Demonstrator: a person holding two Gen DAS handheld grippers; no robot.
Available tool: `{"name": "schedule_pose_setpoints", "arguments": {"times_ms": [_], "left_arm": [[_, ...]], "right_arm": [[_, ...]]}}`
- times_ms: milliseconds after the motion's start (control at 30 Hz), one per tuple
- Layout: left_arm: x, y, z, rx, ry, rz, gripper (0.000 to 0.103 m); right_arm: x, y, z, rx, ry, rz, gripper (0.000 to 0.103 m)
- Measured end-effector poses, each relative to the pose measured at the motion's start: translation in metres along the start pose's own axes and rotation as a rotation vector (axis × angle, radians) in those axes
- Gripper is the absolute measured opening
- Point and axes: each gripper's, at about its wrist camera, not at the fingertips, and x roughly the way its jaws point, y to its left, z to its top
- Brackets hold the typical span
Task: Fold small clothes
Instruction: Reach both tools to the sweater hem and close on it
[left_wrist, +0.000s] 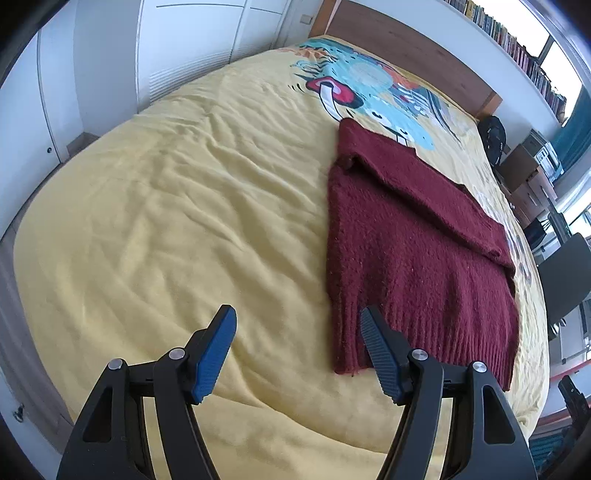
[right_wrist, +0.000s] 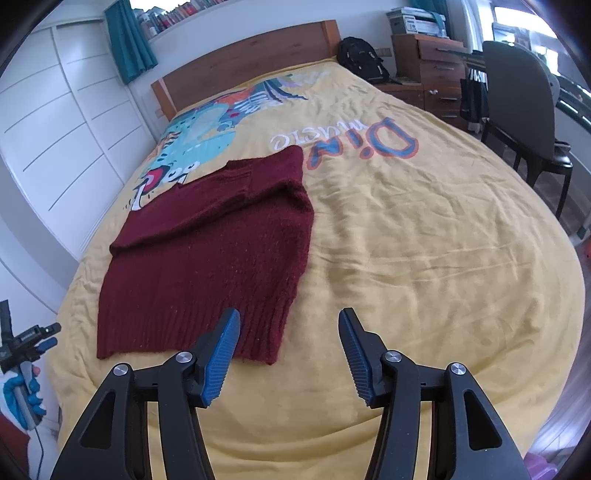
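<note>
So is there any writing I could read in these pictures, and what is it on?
"Din": big blue and orange letters, upside down, on the yellow bedspread.
A smaller white word beside it on the bedspread: too distorted to read.
Book spines on the shelf: too small to read.
Boxes on the dresser: print too blurred to read.
Sweater: no writing shows.

Maroon knit sweater (right_wrist: 207, 266), sleeves apparently folded in, flat on bedspread (right_wrist: 406, 258)
</note>
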Motion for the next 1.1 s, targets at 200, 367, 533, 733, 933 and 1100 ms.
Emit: {"name": "schedule_pose_setpoints", "arguments": {"times_ms": [200,367,533,733,933,1100], "left_arm": [[0.021,-0.007,-0.002,0.007,0.041,-0.014,0.064],[0.043,-0.008,-0.002,0.002,0.082,-0.007,0.064],[0.063,-0.007,-0.002,-0.013,0.122,0.002,0.064],[0.083,-0.005,-0.001,-0.023,0.160,-0.022,0.064],[0.095,-0.005,0.001,-0.024,0.195,-0.043,0.064],[0.105,-0.010,-0.003,0.003,0.239,-0.067,0.064]], "right_arm": [[0.024,-0.004,0.000,0.001,0.047,0.016,0.059],[0.049,-0.006,-0.001,0.009,0.096,0.034,0.060],[0.081,-0.002,-0.003,0.007,0.153,0.062,0.060],[0.115,0.006,-0.004,0.004,0.211,0.092,0.060],[0.142,0.013,-0.014,-0.005,0.273,0.112,0.060],[0.152,0.014,-0.020,-0.008,0.298,0.122,0.060]]}}
